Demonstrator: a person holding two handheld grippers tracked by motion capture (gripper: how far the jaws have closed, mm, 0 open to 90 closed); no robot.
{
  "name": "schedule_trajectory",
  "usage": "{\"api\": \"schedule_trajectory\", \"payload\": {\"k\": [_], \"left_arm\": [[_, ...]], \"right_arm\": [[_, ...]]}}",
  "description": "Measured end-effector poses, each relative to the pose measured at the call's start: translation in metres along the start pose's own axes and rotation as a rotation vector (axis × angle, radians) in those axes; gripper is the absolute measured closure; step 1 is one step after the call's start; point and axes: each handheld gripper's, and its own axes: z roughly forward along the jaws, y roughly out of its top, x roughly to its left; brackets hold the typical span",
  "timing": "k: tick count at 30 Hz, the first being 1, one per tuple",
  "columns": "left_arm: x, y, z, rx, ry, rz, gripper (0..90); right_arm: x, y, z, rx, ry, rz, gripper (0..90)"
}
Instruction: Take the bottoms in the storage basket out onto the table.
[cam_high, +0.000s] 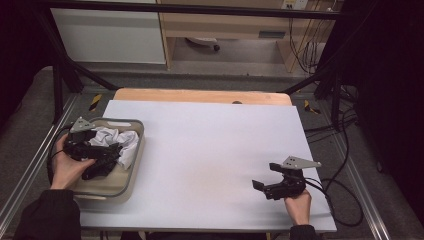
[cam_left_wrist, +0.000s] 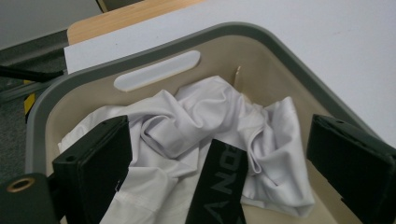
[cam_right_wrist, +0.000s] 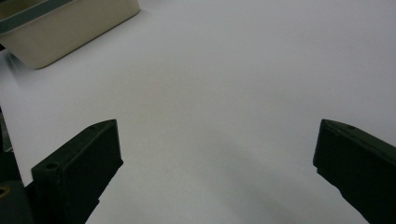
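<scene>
A beige tub with a grey rim is set at the left edge of the tabletop, toward the near left corner. Inside it a crumpled white cloth is piled against the far end, and a black piece of fabric is seen in front of it. In the left gripper view the white cloth is bunched in folds below the slot handle in the tub's wall, and a black strap with grey lettering is laid over it, running toward the camera.

The left tongs are held over the tub by the left hand, with the grey plate on top. In the left gripper view the left tongs are spread wide, one jaw at each side of the cloth; nothing is pinched between them. Whether the jaws touch the cloth cannot be told.

The middle of the white tabletop is bare. A strip of wood is exposed along the far edge.

Near the right edge, toward the near right corner, the right tongs are held by the right hand, pointing left across the tabletop, with a cable trailing off the right side. In the right gripper view the right tongs are spread wide over the white surface, holding nothing, and a corner of the tub is seen at the upper left.
</scene>
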Motion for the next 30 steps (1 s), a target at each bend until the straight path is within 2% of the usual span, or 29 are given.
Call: {"api": "schedule_trajectory", "payload": {"k": [11,14,21,25,30], "left_arm": [[0.009,-0.002,0.019,0.048,0.05,-0.016,8.9],[0.013,-0.004,0.024,0.061,0.07,-0.023,10.0],[0.021,-0.013,0.031,0.081,0.086,-0.056,12.7],[0.021,-0.014,0.032,0.085,0.092,-0.044,14.4],[0.02,-0.015,0.039,0.116,0.099,-0.034,15.8]], "right_arm": [[0.0,0.0,0.0,0.0,0.001,0.0,1.7],[0.0,0.0,0.0,0.0,0.0,0.0,1.7],[0.0,0.0,0.0,0.002,0.001,0.0,1.7],[0.0,0.0,0.0,0.002,0.0,-0.001,1.7],[0.0,0.0,0.001,0.004,0.002,0.0,1.7]]}}
